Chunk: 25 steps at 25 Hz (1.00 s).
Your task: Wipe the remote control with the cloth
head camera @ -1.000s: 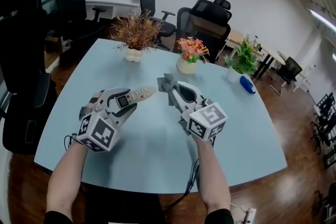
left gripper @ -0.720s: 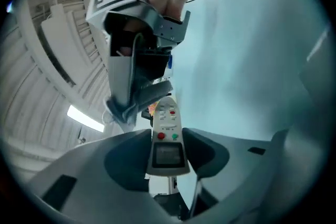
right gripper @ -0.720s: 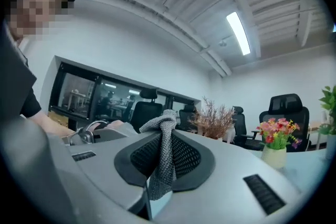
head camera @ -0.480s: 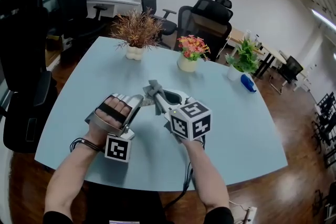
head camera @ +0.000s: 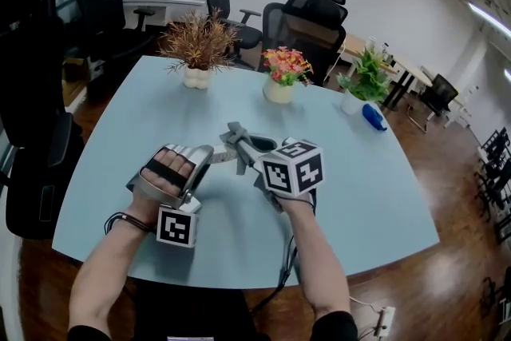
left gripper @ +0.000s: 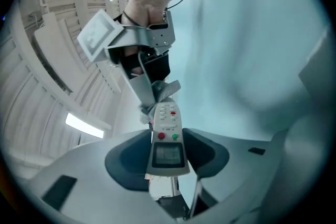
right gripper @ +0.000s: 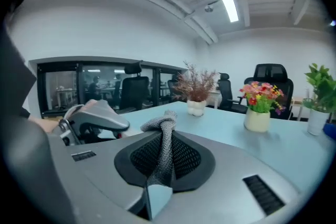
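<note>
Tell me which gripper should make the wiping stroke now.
Right. The right gripper pinches the cloth, whose end sits at the remote's far end; the left gripper is shut on the remote, steadying it.

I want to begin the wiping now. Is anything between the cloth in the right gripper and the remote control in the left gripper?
Nothing visible stands between them. The left gripper grips the remote control, and the cloth pinched in the right gripper is right at its far end, apparently touching it.
</note>
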Available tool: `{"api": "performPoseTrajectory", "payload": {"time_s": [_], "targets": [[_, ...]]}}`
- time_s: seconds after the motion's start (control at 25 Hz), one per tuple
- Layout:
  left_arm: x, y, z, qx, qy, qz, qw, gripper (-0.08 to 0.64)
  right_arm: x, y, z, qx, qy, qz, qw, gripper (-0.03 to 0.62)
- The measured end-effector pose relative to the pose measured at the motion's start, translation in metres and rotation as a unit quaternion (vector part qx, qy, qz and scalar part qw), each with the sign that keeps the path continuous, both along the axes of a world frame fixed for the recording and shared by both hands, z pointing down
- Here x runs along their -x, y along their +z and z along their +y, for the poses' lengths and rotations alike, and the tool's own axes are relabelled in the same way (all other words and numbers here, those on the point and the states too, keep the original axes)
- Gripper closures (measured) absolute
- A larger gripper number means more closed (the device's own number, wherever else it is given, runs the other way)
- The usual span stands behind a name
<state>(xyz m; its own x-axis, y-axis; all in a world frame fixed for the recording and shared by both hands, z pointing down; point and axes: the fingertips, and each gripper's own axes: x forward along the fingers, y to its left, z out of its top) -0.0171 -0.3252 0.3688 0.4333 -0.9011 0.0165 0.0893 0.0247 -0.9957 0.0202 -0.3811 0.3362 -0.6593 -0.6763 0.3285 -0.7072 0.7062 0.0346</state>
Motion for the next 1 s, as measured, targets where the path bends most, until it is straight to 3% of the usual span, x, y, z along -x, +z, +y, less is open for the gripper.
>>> {"api": "performPoseTrajectory", "payload": {"time_s": [0.08,0.16,0.24,0.32,0.44,0.52,0.6,0.68,0.72,0.76,0.8,0.84,0.88,0.92,0.96,1.0], "targets": [[0.01,-0.007,-0.006,0.005,-0.015,0.033,0.9993,0.38,-0.027,0.012,-0.016,0.011,0.039,0.03,0.999,0.566],[0.021,-0.011,-0.013,0.036,-0.025,0.088,0.9952,0.38,-0.036,0.002,-0.018,-0.016,0.051,0.029,0.998,0.566],[0.03,-0.009,-0.019,0.094,-0.025,0.152,0.9836,0.382,-0.012,-0.033,0.006,-0.089,-0.002,-0.002,0.996,0.566],[0.038,-0.009,-0.025,0.144,-0.019,0.204,0.9681,0.381,0.035,-0.053,0.043,-0.167,-0.086,0.001,0.982,0.566],[0.039,-0.013,-0.025,0.164,-0.011,0.236,0.9578,0.38,0.085,-0.026,0.066,-0.222,-0.136,0.106,0.96,0.566],[0.036,-0.018,-0.021,0.155,-0.008,0.231,0.9604,0.382,0.084,-0.01,0.056,-0.224,-0.112,0.152,0.956,0.566],[0.035,-0.019,-0.018,0.135,-0.007,0.211,0.9682,0.38,0.065,-0.013,0.04,-0.209,-0.072,0.142,0.965,0.566],[0.036,-0.019,-0.017,0.13,-0.008,0.206,0.9699,0.38,0.039,-0.018,0.022,-0.193,-0.024,0.13,0.972,0.566],[0.038,-0.018,-0.018,0.138,-0.007,0.217,0.9664,0.38,0.023,-0.019,0.011,-0.192,0.007,0.139,0.971,0.566],[0.04,-0.019,-0.019,0.157,-0.002,0.241,0.9577,0.382,0.007,-0.02,0.001,-0.197,0.039,0.156,0.967,0.566],[0.041,-0.02,-0.02,0.194,0.013,0.282,0.9395,0.38,-0.007,-0.022,-0.007,-0.206,0.063,0.17,0.962,0.566],[0.042,-0.023,-0.019,0.253,0.044,0.341,0.9043,0.38,-0.013,-0.024,-0.01,-0.219,0.068,0.175,0.957,0.566],[0.041,-0.03,-0.015,0.33,0.094,0.413,0.8434,0.382,-0.009,-0.027,-0.006,-0.237,0.051,0.172,0.955,0.566],[0.04,-0.039,-0.008,0.413,0.155,0.485,0.7548,0.382,0.004,-0.029,0.004,-0.263,0.016,0.172,0.949,0.566],[0.04,-0.051,0.001,0.486,0.217,0.544,0.6491,0.382,0.023,-0.028,0.018,-0.295,-0.028,0.186,0.937,0.566],[0.041,-0.062,0.008,0.539,0.268,0.583,0.5456,0.382,0.042,-0.023,0.032,-0.329,-0.07,0.216,0.917,0.566]]}}
